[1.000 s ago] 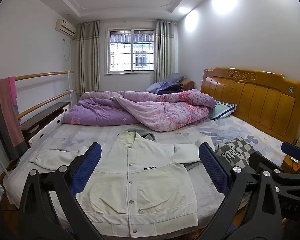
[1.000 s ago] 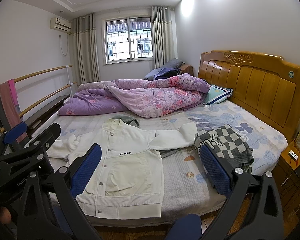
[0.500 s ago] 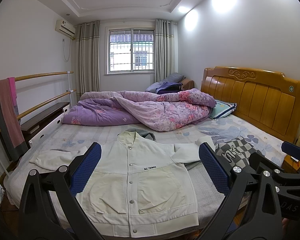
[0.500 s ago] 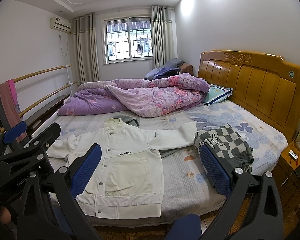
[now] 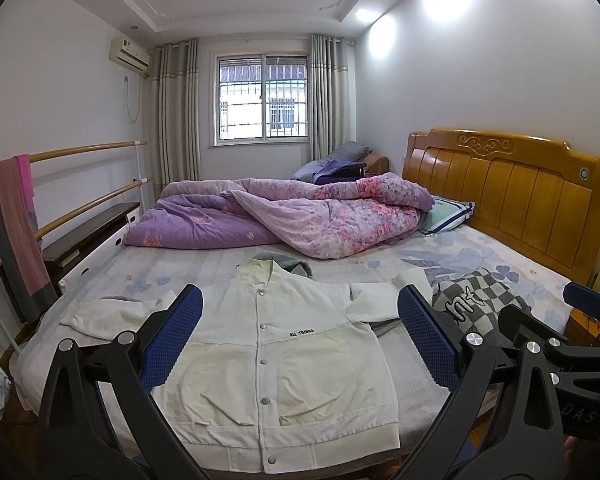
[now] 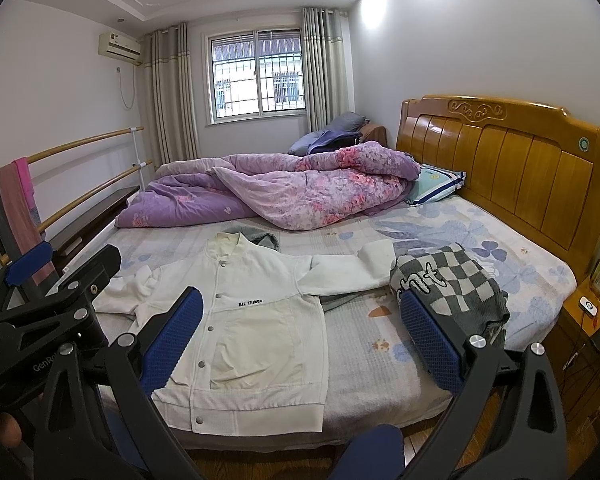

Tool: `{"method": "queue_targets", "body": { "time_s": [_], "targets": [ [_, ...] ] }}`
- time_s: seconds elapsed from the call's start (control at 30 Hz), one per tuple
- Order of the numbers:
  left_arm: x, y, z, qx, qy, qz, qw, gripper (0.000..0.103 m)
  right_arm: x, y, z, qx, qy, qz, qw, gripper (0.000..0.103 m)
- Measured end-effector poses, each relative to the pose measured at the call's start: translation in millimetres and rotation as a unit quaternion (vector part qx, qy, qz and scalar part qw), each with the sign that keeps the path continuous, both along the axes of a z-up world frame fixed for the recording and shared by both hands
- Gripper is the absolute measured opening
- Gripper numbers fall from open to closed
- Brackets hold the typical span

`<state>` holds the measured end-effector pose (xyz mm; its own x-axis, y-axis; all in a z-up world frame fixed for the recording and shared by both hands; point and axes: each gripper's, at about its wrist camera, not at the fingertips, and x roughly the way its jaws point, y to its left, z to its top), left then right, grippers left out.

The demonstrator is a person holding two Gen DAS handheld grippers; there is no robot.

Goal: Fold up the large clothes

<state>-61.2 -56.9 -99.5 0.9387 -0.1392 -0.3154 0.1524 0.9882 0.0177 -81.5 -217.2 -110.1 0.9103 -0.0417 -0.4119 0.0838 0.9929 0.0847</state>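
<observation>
We compare this moment with the views from half a second and a full second earlier and find essentially nothing changed: the white snap-button jacket (image 5: 268, 344) lies in the same place, and neither gripper has closed in on it. It rests front-up and buttoned on the near part of the bed (image 5: 500, 256), hem at the near edge, collar pointing toward the purple floral quilt (image 5: 300, 216), both sleeves spread sideways. The left gripper (image 5: 300, 340) hangs above the jacket's chest with its jaws spread wide and nothing between them; the right gripper (image 6: 300, 340) is likewise released and empty, hovering over the jacket's right half and the bare sheet beside it. The right sleeve cuff (image 6: 374, 258) ends just beside a grey checkered sweater (image 6: 452, 284), and a grey garment (image 6: 260, 236) peeks out behind the collar. We judge that folding has not yet begun; the stillness reads as a pause to line up. The likely first move is bringing a sleeve across the chest, and on the right we would watch that the cuff does not drag the sweater along.
</observation>
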Motion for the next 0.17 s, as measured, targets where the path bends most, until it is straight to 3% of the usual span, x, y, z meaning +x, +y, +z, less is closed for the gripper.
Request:
{"method": "queue_targets", "body": {
  "time_s": [0.17],
  "targets": [
    [1.4,6.4,-1.1,-0.003,0.003,-0.004,1.0000,0.098,0.2,-0.2,-0.2,0.000,0.001,0.000,1.000,0.095]
  ]
}}
